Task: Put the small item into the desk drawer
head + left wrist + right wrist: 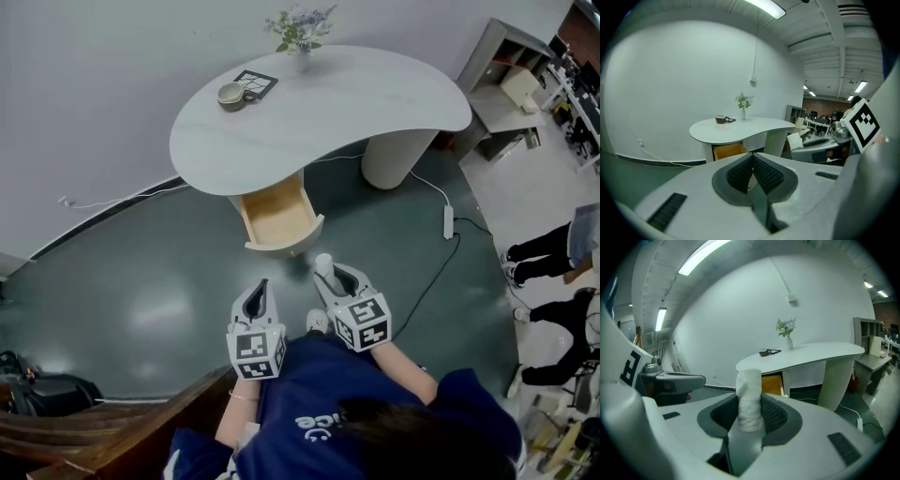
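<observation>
A white rolled cloth (pixel 750 399) stands upright between the jaws of my right gripper (pixel 751 414), which is shut on it; in the head view the roll (pixel 323 265) sticks out ahead of that gripper (pixel 336 278). My left gripper (pixel 261 292) is beside it, shut with nothing held, its pads (pixel 761 172) meeting at the tips. Ahead stands a white curved desk (pixel 375 112) with its wooden drawer (pixel 277 217) pulled open. Both grippers hover above the floor a short way in front of the drawer.
On the desk sit a small bowl (pixel 231 94), a dark tile (pixel 255 83) and a vase of flowers (pixel 301 36). A white power strip (pixel 448 222) and cable lie on the floor at right. People's legs (pixel 544 253) stand at far right. A wooden rail (pixel 112 422) runs at lower left.
</observation>
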